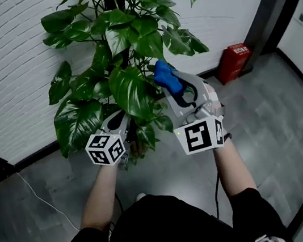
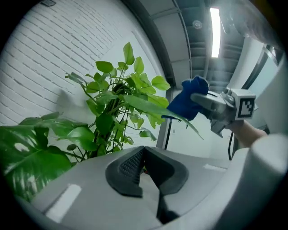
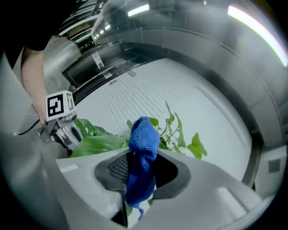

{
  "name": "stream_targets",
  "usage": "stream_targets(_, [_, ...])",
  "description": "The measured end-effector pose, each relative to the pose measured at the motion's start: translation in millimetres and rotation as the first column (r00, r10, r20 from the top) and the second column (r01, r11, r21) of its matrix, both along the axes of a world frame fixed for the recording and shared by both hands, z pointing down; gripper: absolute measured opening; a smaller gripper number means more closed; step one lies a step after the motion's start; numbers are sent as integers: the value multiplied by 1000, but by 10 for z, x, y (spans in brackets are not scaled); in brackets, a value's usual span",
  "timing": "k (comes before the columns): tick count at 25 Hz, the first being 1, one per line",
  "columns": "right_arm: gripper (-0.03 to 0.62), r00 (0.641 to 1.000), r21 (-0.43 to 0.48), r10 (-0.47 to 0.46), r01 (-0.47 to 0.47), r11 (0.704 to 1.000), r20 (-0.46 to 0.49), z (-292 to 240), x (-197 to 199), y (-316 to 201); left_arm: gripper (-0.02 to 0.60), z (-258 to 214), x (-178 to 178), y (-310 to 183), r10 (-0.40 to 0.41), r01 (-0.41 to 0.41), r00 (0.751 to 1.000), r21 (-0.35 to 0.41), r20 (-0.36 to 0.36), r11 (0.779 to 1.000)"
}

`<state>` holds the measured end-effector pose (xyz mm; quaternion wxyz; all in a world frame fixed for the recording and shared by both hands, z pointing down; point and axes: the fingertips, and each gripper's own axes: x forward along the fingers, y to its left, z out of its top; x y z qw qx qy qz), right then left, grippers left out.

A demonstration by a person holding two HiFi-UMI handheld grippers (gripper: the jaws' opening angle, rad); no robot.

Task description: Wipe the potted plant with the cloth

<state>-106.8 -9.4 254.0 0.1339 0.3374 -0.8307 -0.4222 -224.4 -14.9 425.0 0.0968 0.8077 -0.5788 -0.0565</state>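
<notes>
1. White brick wall (image 1: 4, 67) and grey floor (image 1: 273, 126) are filling the background. The plant (image 1: 123, 53) is standing against that wall, straight ahead of the person, with a red box (image 1: 232, 62) off to its right.
2. Right gripper (image 1: 178, 89) is carrying the cloth (image 1: 165, 76). Its fingers (image 3: 113, 167) are pinching the blue cloth across the middle, with a bunched end poking out past the tips and a tail hanging below.
3. Left gripper (image 1: 119, 126) is sitting lower and further left, tucked in among the bottom leaves. Its fingers (image 2: 128, 167) are pressed together, and I'm seeing nothing held between them.
4. Now the relation that matters: the cloth is hovering at the plant's right flank. A big leaf (image 1: 129, 89) is lying just beside it on the left, its long axis running from the stem down toward the person. Whether cloth and leaf are touching, I can't tell.
5. Judging from this, the right hand is the nearer one and already has the cloth. The coming stroke looks like a short sideways move left onto that leaf, then along its length. The left fingers, low under the foliage, are looking placed to steady it.
</notes>
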Motion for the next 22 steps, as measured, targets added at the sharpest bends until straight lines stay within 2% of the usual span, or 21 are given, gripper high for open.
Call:
stream_targets(2, [106, 997, 56, -26, 30, 998, -67, -246, -230, 10, 2, -62, -1, -178, 10, -10, 1000, -1, -29, 1000])
stream_targets(5, [106, 976, 108, -61, 85, 991, -207, -366, -642, 4, 2, -188, -66, -337, 15, -12, 989, 25, -144, 1000])
stream_targets(7, [106, 951, 124, -89, 131, 984, -297, -273, -906, 3, 2, -258, -88, -362, 17, -10, 987, 46, -160, 999])
stream_targets(11, [106, 888, 151, -67, 151, 977, -455, 100, -1221, -108, 2, -321, -11, -343, 49, -45, 997, 66, -63, 997])
stream_targets(14, [106, 846, 180, -37, 156, 971, -531, 334, -1307, -183, 2, -347, 36, -287, 67, -66, 998, 82, -5, 994])
stream_targets(18, [106, 817, 172, -40, 168, 971, -576, 534, -1335, -194, 2, -434, 58, -228, 79, -82, 997, 122, 26, 989])
stream_targets(22, [106, 797, 180, -26, 167, 969, -603, 696, -1326, -183, 2, -463, 80, -214, 83, -93, 994, 131, 74, 987])
